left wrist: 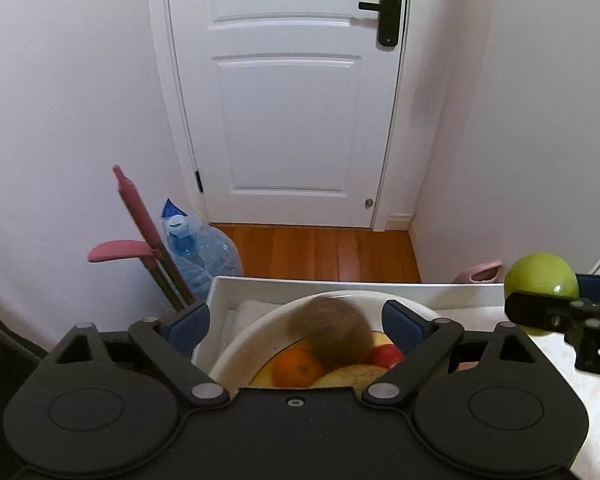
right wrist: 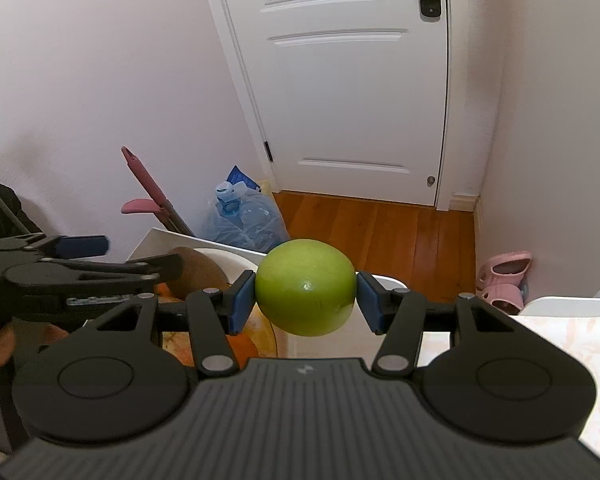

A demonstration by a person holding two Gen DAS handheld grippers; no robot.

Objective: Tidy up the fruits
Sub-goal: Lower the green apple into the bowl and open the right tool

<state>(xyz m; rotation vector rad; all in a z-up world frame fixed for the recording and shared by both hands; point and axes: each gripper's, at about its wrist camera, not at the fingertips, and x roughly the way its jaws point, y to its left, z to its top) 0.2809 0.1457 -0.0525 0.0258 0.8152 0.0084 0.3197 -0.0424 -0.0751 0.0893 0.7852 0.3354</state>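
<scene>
My left gripper [left wrist: 296, 320] stands open over a white bowl [left wrist: 256, 320]. A blurred brown kiwi [left wrist: 330, 332] is between its blue pads, touching neither, just above the fruit in the bowl: an orange [left wrist: 296, 366], a red apple [left wrist: 384, 356] and a yellow fruit [left wrist: 352, 374]. My right gripper [right wrist: 306, 300] is shut on a green apple [right wrist: 306, 286], held in the air to the right of the bowl [right wrist: 236, 258]. The left wrist view shows that apple [left wrist: 540, 276] at the far right. The right wrist view shows the left gripper [right wrist: 140, 254] at the left, over the kiwi [right wrist: 204, 276].
The bowl sits in a white tray [left wrist: 228, 284] on a table with a pale patterned cloth [right wrist: 572, 340]. Beyond the table edge are a wooden floor, a white door, a blue water jug [left wrist: 204, 252], a pink-handled tool [left wrist: 132, 208] and pink slippers [right wrist: 504, 276].
</scene>
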